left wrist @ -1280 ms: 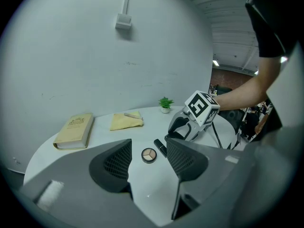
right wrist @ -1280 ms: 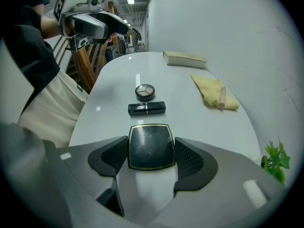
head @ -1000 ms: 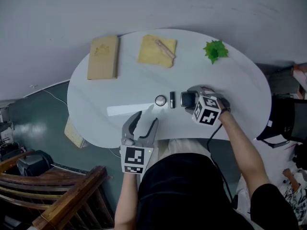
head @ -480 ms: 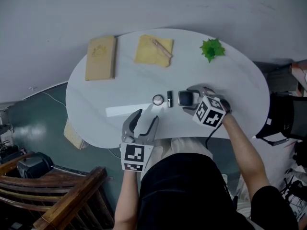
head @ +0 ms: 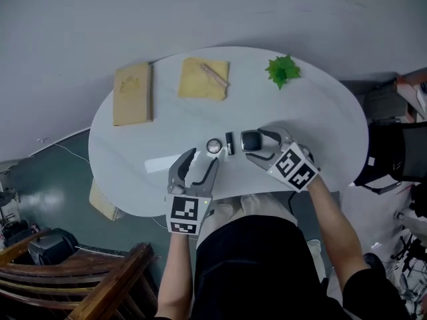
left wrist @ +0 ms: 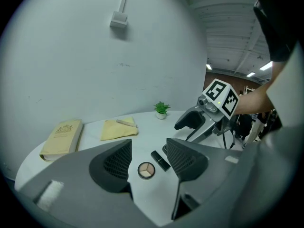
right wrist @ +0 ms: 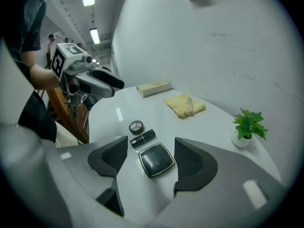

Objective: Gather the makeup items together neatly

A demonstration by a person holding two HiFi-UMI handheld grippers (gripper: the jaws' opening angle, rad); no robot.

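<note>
Compact [head: 251,140] flat on table [head: 320,112] between fingers of right gripper [right wrist: 151,145], wide apart, gripping nothing; lipstick [head: 229,143] just left; left gripper [left wrist: 148,150] open, empty, nearer eyeshadow [head: 213,145].

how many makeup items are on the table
3, in a row near the front edge: round eyeshadow pot at left, lipstick in the middle, square black compact at right, between the open fingers of the right gripper. None looks hidden.
</note>
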